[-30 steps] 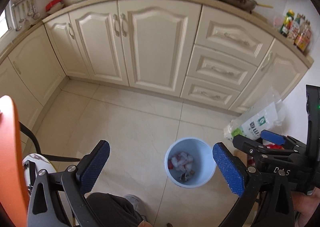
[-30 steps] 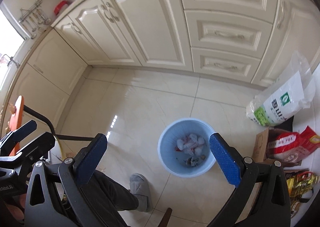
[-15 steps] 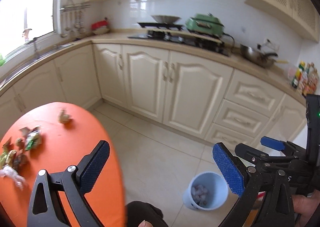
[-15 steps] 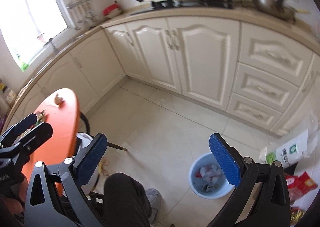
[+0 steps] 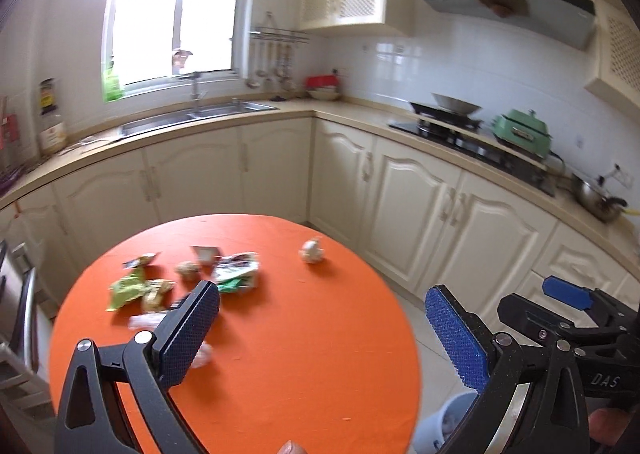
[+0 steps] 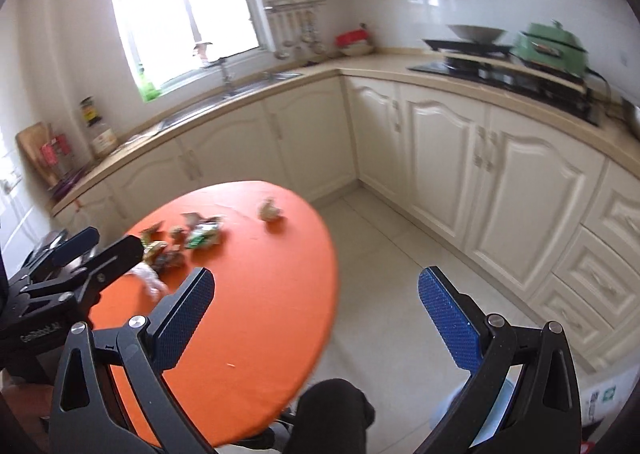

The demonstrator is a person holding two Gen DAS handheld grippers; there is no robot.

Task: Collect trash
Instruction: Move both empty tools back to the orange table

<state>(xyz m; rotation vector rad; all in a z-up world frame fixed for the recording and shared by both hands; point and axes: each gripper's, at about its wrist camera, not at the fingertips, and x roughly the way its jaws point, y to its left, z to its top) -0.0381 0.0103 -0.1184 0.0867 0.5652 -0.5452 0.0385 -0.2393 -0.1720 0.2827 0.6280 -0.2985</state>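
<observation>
A round orange table [image 5: 280,334] carries scattered trash: green wrappers [image 5: 128,288], a torn packet [image 5: 236,272], a brown crumpled bit [image 5: 188,270], a white crumpled paper ball [image 5: 311,250] and a white wad [image 5: 202,354]. My left gripper [image 5: 324,338] is open and empty above the table's near side. My right gripper [image 6: 316,318] is open and empty over the table's right edge; the trash [image 6: 200,234] lies ahead to its left. The blue bin [image 5: 448,422] stands on the floor at the lower right, partly hidden by a finger.
Cream cabinets [image 5: 420,194] run along the back and right, with a sink [image 5: 192,116], a stove [image 5: 452,122] and a green pot [image 5: 520,130] on the counter. My knee [image 6: 332,414] is below the table edge. A metal rack [image 5: 16,314] stands left of the table.
Both grippers have swung up and left from over the blue bin on the floor to the orange table. The trash on the table has come into full view. Both stay open.
</observation>
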